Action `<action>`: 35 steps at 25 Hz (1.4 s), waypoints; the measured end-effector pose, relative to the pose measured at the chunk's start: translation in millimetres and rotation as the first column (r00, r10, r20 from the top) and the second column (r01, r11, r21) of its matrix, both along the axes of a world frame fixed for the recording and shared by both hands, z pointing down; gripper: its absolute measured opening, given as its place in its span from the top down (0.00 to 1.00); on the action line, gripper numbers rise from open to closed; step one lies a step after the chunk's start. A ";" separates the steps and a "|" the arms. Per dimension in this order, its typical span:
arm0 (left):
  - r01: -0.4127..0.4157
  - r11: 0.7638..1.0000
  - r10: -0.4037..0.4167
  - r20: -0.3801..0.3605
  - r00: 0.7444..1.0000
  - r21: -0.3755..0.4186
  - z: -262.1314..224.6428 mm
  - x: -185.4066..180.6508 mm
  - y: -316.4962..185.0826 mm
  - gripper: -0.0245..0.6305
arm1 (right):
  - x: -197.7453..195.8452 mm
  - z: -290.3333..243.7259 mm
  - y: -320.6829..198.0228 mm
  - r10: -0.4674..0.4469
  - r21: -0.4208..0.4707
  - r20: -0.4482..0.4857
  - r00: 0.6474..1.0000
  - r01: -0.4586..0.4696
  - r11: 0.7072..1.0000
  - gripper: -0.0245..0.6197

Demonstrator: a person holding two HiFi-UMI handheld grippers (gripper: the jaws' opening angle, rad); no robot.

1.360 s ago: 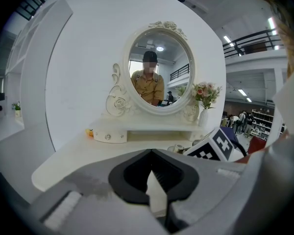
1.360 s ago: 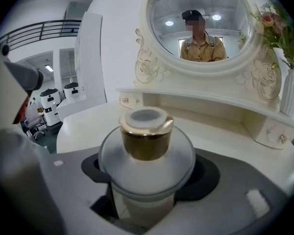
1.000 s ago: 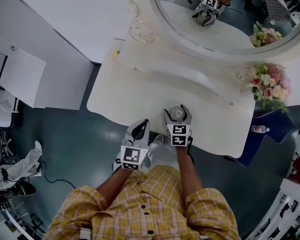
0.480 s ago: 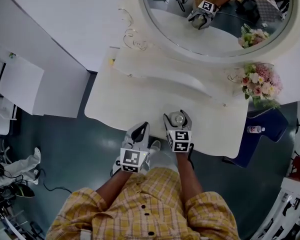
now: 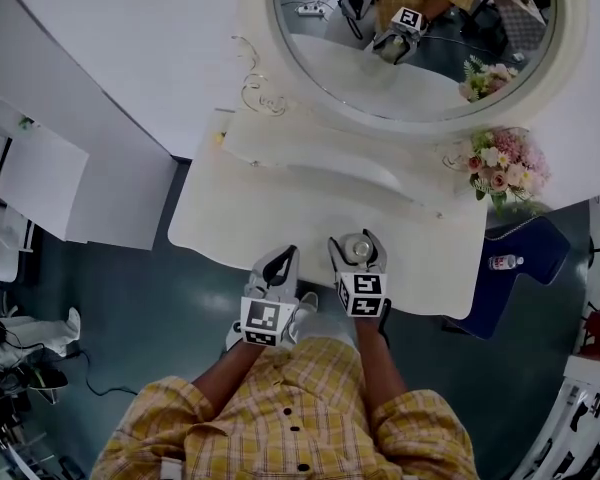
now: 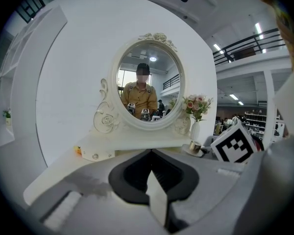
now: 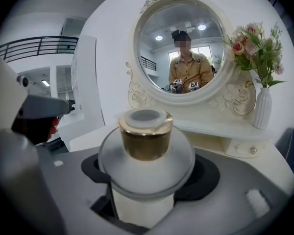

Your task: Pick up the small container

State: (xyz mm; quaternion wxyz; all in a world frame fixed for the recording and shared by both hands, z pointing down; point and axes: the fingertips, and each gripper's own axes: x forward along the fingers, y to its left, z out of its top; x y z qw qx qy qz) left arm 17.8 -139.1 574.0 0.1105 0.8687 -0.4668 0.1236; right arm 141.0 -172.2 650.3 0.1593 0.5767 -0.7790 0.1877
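Gold cap, frosted round body — that's the container, and we have it clamped between the jaws of the right gripper, which press on its sides. From the head view it sits over the near edge of the white table, right of centre; whether it touches the top or hangs just above it, we can't tell. Over on our other side, the left gripper hovers just off the table's front edge, beside the right one, jaws pressed together on nothing. Ahead — a round mirror against the wall, with flowers to its right.
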 end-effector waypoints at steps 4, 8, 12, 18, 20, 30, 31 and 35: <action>-0.008 1.000 0.008 -0.006 1.000 0.010 -5.5 3.9 -0.3 0.96 | 0.7 -12.6 5.1 -0.002 0.013 0.000 1.000 0.002 1.000 0.44; -0.020 1.000 0.020 -0.008 1.000 0.020 -11.8 7.1 -1.2 0.96 | -0.8 -28.0 9.7 -0.009 0.034 -0.005 1.000 0.009 0.999 0.44; -0.030 0.999 0.031 -0.011 0.999 0.031 -16.3 9.1 -4.1 0.96 | 1.2 -40.4 12.5 0.002 0.051 0.001 1.000 -0.002 0.999 0.44; -0.045 0.998 0.045 -0.009 0.999 0.042 -23.0 8.7 -2.1 0.96 | 3.8 -62.3 19.1 0.022 0.078 0.013 1.000 -0.023 0.997 0.44; -0.051 0.998 0.052 -0.010 0.999 0.043 -23.1 10.4 -0.8 0.96 | 4.8 -69.6 22.2 0.022 0.089 0.010 1.000 -0.023 0.996 0.44; -0.079 0.995 0.082 -0.039 0.996 0.063 -41.3 25.0 0.3 0.96 | 15.0 -100.8 40.0 0.041 0.132 0.023 0.999 -0.043 0.990 0.44; -0.080 0.994 0.083 -0.037 0.996 0.068 -44.5 25.6 0.2 0.96 | 16.8 -103.2 41.6 0.044 0.135 0.024 0.999 -0.047 0.990 0.44; -0.090 0.993 0.093 -0.040 0.995 0.078 -47.8 27.9 -0.6 0.96 | 24.1 -110.5 46.0 0.054 0.144 0.026 0.998 -0.057 0.988 0.44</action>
